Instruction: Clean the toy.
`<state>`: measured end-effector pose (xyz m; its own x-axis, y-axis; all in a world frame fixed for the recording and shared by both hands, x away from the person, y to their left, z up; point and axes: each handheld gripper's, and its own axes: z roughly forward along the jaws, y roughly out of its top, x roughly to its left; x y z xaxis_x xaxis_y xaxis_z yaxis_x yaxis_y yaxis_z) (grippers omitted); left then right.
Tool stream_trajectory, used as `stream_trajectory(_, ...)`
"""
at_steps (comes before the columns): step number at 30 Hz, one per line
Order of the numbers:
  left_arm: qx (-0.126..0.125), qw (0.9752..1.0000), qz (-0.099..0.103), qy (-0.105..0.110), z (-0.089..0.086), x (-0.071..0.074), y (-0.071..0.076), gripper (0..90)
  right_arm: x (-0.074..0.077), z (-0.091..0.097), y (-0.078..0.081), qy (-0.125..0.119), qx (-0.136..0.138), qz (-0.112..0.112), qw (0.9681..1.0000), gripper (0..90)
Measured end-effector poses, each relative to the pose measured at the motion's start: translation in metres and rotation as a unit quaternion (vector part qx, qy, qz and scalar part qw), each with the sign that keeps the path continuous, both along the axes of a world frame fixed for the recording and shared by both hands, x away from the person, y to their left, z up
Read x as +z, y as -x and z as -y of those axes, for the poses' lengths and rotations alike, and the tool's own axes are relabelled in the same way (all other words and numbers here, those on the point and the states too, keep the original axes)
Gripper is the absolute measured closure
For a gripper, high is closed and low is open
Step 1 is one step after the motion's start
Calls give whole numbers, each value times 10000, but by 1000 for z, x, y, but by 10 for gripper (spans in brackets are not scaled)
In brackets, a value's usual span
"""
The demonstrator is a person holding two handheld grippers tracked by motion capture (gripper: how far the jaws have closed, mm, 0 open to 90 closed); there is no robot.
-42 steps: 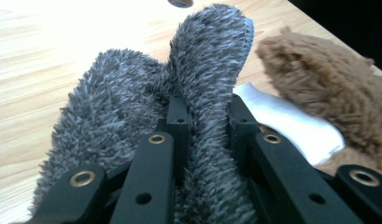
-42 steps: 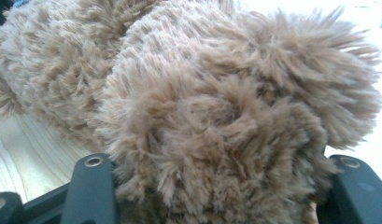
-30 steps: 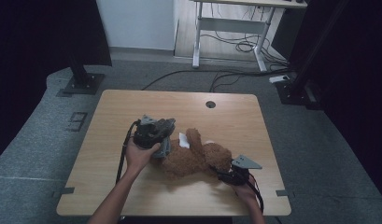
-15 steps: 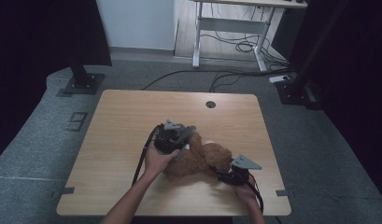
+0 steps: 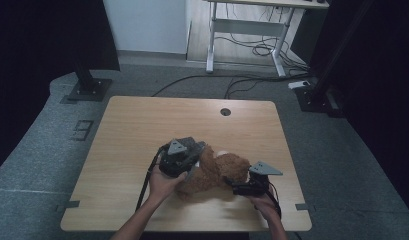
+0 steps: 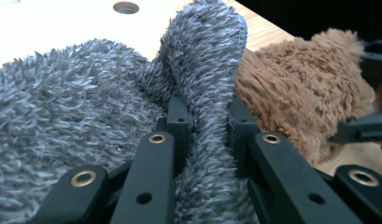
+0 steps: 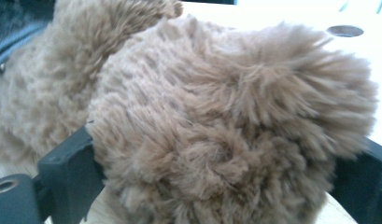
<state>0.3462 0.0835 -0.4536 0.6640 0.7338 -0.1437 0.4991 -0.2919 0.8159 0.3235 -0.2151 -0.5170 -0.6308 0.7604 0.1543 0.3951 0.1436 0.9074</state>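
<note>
I am pinching a fold of grey cloth (image 6: 205, 93) tight in my left gripper (image 5: 184, 159), its jaws closed on the fabric, with the brown bear (image 5: 219, 172) lying just to that gripper's right on the table (image 5: 137, 125). My right gripper (image 5: 242, 189) is sitting at the bear's other end; its jaws have just been opening wide, and a furry part of the bear (image 7: 235, 140) is lying between them
</note>
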Motion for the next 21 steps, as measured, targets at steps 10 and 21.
stream_trajectory(10, -138, 9998, 33, 145, 0, -4, 12, 761, 21, -10, -15, 51, -449, -343, 9984, 0)
stream_trajectory(21, -238, 9982, -31, 547, -12, -1, 26, 744, -7, -13, -21, 177, -128, -1303, 9912, 20)
